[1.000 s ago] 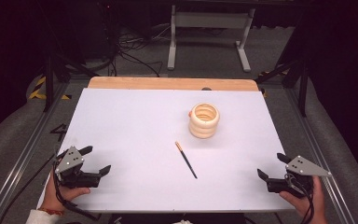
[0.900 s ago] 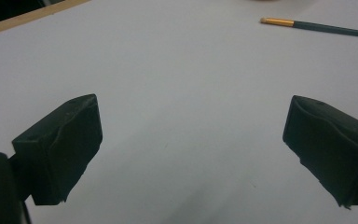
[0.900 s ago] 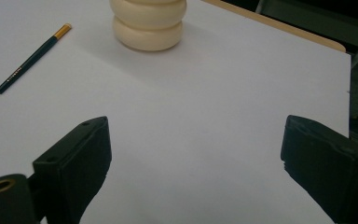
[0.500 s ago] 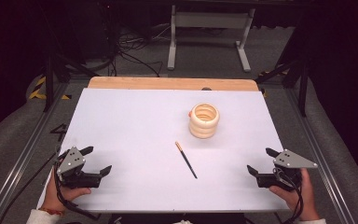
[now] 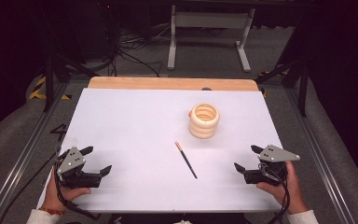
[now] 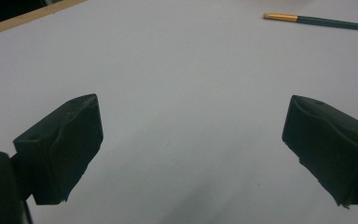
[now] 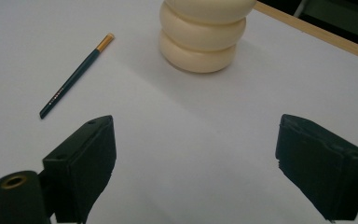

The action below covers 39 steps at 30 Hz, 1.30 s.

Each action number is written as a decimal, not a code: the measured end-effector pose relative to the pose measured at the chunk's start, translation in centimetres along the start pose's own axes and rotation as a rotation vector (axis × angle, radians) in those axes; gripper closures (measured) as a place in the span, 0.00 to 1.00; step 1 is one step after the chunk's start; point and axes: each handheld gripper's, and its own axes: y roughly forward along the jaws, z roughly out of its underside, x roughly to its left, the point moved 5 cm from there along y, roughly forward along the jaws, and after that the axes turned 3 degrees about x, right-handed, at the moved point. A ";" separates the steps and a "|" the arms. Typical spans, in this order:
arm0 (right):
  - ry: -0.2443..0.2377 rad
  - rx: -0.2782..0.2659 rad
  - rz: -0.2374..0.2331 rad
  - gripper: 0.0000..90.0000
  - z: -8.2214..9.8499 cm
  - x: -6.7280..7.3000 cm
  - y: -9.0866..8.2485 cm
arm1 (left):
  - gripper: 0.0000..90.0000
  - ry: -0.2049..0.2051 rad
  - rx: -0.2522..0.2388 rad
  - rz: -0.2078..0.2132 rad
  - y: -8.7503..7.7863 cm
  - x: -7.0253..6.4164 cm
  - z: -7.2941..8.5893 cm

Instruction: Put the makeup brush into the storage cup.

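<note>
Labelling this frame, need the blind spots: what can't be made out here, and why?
- Cream ringed holder: top cut off by the upper edge of the right gripper view; its inside is too small to read in the high view.
- Pencil: tip end cut off by the right edge of the left gripper view.
- Pencil lettering: too small and blurred.
- Small dark spot on the table's wooden far edge: too small to identify.

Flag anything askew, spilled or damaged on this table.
Nothing stands out. The ribbed cream holder stands upright, the dark pencil lies flat and whole beside it, apart, and the white table shows no spill.
</note>
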 end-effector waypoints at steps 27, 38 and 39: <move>-0.078 0.095 -0.135 0.21 -4.1 4.2 4.7 | 0.06 0.018 0.013 0.008 0.3 -0.3 0.0; -0.116 0.127 -0.164 0.21 -5.5 5.6 6.6 | 0.06 0.024 0.014 0.010 0.4 -0.4 0.0; -0.123 0.131 -0.170 0.23 -5.7 5.8 6.8 | 0.06 0.024 0.017 0.012 0.4 -0.5 0.0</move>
